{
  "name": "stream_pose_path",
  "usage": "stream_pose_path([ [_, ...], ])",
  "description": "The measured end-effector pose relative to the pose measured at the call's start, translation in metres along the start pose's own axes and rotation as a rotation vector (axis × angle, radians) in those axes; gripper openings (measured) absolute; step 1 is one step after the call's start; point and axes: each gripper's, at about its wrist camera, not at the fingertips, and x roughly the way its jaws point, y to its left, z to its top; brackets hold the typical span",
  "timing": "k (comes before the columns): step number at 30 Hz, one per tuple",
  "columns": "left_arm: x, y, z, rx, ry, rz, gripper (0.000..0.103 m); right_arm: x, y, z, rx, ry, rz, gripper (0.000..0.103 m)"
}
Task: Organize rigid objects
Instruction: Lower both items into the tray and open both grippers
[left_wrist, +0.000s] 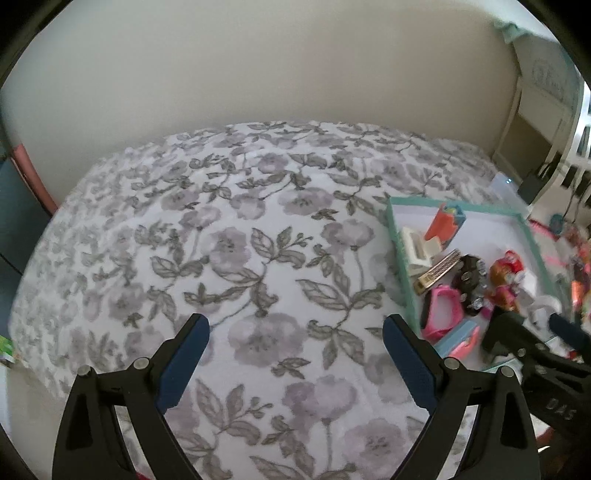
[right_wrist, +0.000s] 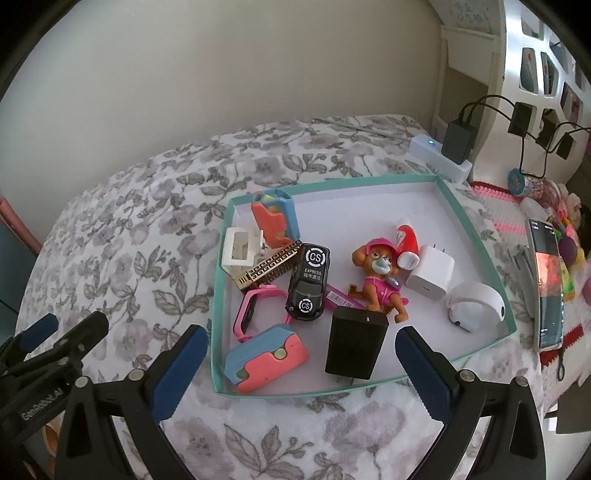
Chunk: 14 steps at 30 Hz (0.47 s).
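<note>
1. i see a plain cream wall (right_wrist: 229, 74) behind the work surface, evenly lit, soft daylight.
2. surface covered by a floral cloth (left_wrist: 236, 258), grey leaves and mauve blooms on white.
3. white lattice furniture (right_wrist: 532, 55) stands at far right, dark cables hanging on it.
4. a white power strip (right_wrist: 439, 157) lies at its foot, black adapter plugged in.
5. pink edge (left_wrist: 33, 173) at left.

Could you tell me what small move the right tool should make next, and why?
Probably ease the right tool forward and down over the black charger block. Its fingers are open and empty, and that block stands nearest, almost between them, at the near edge of the teal-rimmed tray. The left tool hangs open over bare floral cloth.
</note>
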Motion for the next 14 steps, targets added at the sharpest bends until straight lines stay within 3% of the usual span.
stream_pose_path([
  [14,-0.0034,0.0032,0.0,-0.002,-0.023,0.012,0.095,-0.0014,0.0057,0.0008,-0.025,-0.006,0.02,0.103],
])
